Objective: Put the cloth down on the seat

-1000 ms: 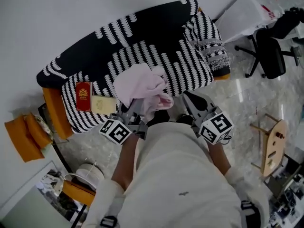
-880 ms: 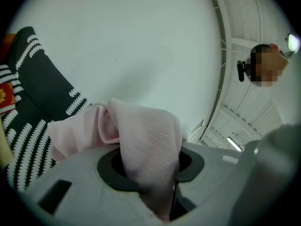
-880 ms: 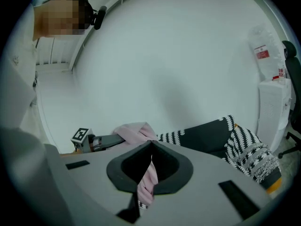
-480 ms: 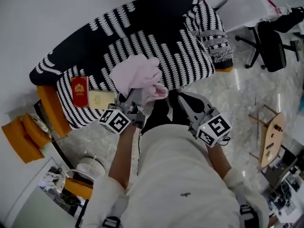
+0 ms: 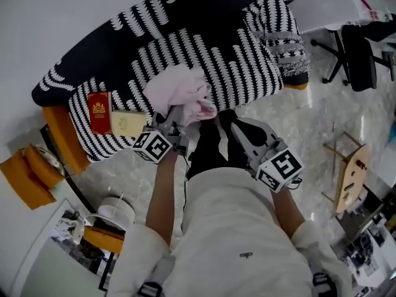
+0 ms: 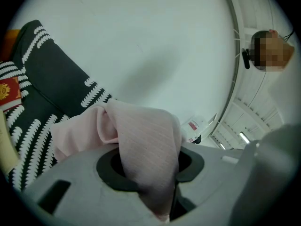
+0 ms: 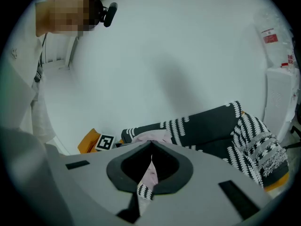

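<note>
A pink cloth (image 5: pixel 177 89) is bunched over the front edge of the black-and-white striped sofa seat (image 5: pixel 213 57). My left gripper (image 5: pixel 175 116) is shut on the cloth's near end. In the left gripper view the cloth (image 6: pixel 146 140) fills the gap between the jaws of the left gripper (image 6: pixel 151 166) and drapes forward. My right gripper (image 5: pixel 234 125) hovers just right of the cloth, by the seat's front edge, with its jaws together and nothing in them. In the right gripper view, the right gripper (image 7: pixel 151 147) has its tips touching, with the cloth (image 7: pixel 151 136) beyond them.
A red booklet (image 5: pixel 99 111) and a beige box (image 5: pixel 127 124) lie on the seat's left end. A patterned throw (image 5: pixel 281 33) covers the right arm. An office chair (image 5: pixel 365 48) and a wooden stand (image 5: pixel 349 181) are at the right. Orange cushions (image 5: pixel 28 175) lie at the left.
The head view has shifted, so the sofa sits a little higher in frame. The left gripper keeps its hold on the cloth. The right gripper stays shut beside it.
</note>
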Motion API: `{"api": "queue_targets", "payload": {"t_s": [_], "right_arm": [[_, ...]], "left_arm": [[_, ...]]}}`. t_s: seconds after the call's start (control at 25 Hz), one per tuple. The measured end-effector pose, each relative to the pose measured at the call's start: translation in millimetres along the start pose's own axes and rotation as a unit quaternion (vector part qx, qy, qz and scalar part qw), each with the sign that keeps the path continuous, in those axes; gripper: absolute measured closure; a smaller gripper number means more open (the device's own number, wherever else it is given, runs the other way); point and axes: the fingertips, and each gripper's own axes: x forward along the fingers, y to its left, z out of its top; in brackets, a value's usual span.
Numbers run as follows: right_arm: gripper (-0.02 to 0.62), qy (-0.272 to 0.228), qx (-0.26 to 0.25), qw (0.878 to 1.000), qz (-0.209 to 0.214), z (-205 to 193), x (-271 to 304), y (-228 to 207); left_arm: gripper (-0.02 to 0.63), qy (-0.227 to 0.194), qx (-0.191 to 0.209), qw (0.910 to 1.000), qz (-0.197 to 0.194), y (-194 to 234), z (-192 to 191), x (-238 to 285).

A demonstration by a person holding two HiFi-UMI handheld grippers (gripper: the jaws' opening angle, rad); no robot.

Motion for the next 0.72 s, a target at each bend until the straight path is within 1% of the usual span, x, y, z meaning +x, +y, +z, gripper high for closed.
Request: {"api": "queue_targets", "payload": {"t_s": [0.32, 0.52, 0.72], "right_arm": [[0.586, 0.024, 0.008, 1.000, 0.008, -12, 23, -6], [0.586, 0.037, 0.011, 0.999, 0.011, -22, 41, -8], [0.586, 0.048, 0.021, 0.999, 0.007, -35, 48, -14]], "left_arm": [[0.453, 0.016, 0.011, 0.9994, 0.028, 46, -18, 23], [0.453, 0.016, 0.003, 0.9990, 0.043, 82, -24, 35], [0.453, 0.022, -0.003, 0.9980, 0.059, 110, -38, 46]]}}
